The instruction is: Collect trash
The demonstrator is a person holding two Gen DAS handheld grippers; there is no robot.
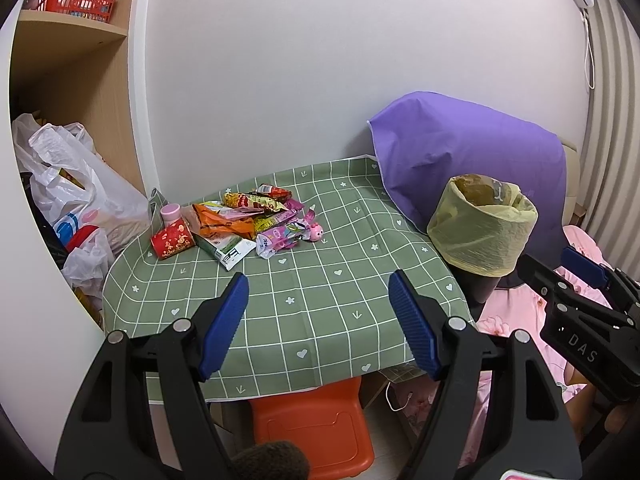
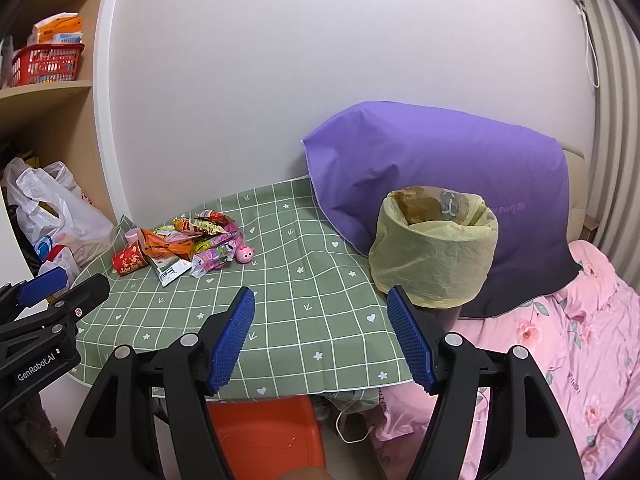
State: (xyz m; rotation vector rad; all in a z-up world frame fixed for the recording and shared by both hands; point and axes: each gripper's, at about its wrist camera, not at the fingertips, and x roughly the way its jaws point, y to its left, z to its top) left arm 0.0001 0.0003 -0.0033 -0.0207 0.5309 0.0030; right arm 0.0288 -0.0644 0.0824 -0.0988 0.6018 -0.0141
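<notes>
Left wrist, bin upright, mouth upward

Two fisheye views, each looking forward and slightly down along its own tongs from near the front edge of the counter toward the wall behind it. The left view sits further left, taking in more of the shelf. The right view takes in more of the bed. Both share the green-checked counter, wrapper pile and lined bin.
</notes>
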